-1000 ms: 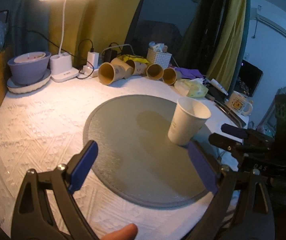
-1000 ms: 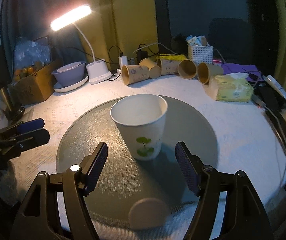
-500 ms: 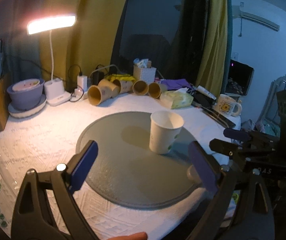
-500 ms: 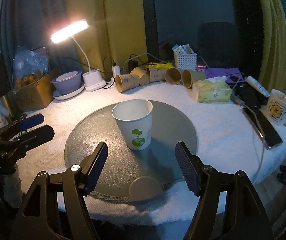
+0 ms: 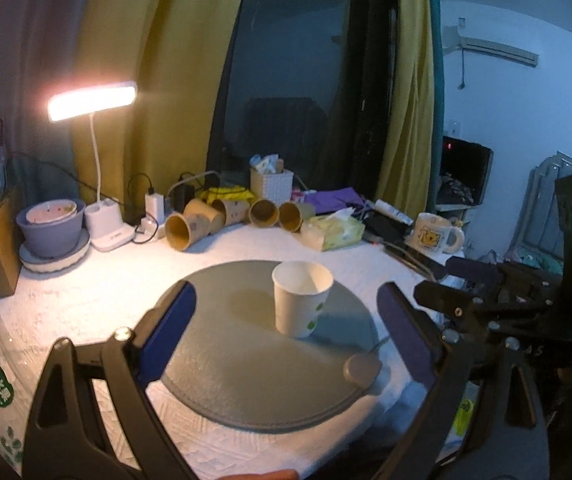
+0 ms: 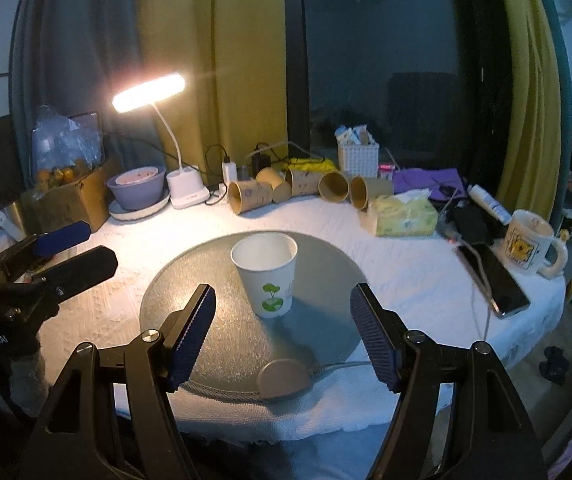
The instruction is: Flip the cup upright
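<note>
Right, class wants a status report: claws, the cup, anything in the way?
Left claw open, empty. Right claw open, empty. White paper cup upright on grey mat, untouched. Nothing between claws and cup.

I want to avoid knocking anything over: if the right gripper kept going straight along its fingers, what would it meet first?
Most likely the white paper cup, standing upright on the round grey mat. It sits centred ahead of the open right gripper, nothing between them, though depth is hard to judge.
</note>
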{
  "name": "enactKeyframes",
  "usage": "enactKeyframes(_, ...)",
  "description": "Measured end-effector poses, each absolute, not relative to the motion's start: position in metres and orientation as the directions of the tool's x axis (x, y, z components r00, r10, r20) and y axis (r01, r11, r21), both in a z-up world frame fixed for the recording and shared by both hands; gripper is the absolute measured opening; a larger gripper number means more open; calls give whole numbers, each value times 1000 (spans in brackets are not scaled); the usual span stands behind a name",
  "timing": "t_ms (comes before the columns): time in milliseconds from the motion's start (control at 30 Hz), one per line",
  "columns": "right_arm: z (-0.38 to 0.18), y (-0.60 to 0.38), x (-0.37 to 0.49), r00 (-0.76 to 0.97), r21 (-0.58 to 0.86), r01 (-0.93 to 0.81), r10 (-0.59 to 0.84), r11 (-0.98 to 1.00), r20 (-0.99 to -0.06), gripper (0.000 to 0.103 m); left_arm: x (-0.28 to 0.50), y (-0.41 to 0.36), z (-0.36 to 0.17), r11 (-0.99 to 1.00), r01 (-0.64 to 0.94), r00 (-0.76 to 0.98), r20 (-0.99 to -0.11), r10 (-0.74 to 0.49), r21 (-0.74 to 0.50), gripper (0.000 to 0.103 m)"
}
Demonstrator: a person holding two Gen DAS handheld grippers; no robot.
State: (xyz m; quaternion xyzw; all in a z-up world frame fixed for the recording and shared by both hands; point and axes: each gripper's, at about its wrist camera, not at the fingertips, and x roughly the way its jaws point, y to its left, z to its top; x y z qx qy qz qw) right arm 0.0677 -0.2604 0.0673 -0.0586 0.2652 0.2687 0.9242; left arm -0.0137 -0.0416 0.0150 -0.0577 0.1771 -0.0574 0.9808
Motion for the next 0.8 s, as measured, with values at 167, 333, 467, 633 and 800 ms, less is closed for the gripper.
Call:
enactKeyframes(167,80,-261,59,730,19,-531,469,847,-497,73,-21,-45,24,986,110,937,-318,-145,-127,93)
enactKeyframes(333,90,-261,51,741,8,-536,475,844,-475,73,-26,-49,30,985,121,944,-294,-152,-120,93)
enactKeyframes(467,98,-263,44,752,0,-536,478,844,-454,73,-31,-51,35,986,126,949,-274,-153,-112,93)
enactKeyframes(633,107,-266,37,763,-4,-536,482,844,-432,73,-35,-51,39,984,137,953,-256,-163,-116,93)
enactKeyframes(800,113,-269,32,769,-8,-538,487,843,-414,73,-38,-51,43,983,142,956,-240,-167,-114,93)
